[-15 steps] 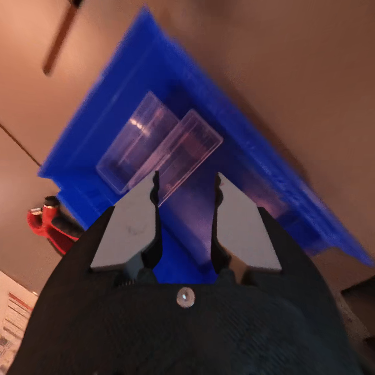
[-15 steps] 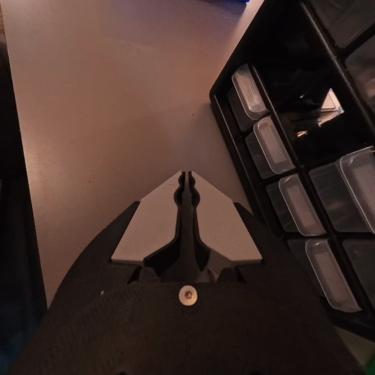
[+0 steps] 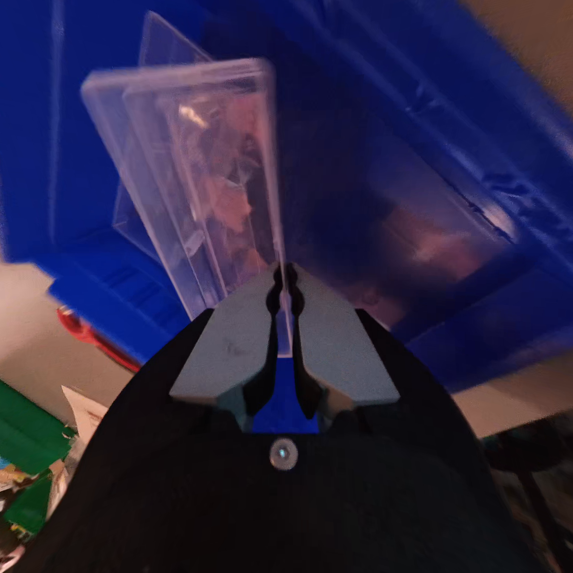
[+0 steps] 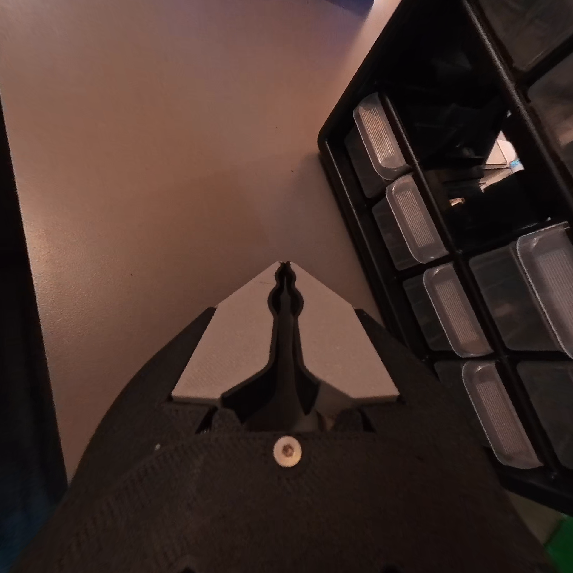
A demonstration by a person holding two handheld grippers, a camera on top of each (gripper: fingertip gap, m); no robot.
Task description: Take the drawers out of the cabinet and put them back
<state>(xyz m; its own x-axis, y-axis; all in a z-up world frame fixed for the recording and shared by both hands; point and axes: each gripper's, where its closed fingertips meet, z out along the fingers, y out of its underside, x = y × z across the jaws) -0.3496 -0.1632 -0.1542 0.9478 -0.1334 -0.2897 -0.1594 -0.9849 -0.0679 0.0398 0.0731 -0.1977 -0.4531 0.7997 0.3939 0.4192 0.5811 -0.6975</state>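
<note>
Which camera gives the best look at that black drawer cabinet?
The right wrist view: the black cabinet fills its right side, clear drawers and an empty slot visible. The left wrist view shows none of it.

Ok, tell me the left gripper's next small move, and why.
Probably lift the clear drawer straight up out of the blue bin. The left gripper is shut on the drawer's side wall, and a second clear drawer lies just behind it, so a clean vertical pull seems safest. The black cabinet shows an empty slot waiting.
</note>
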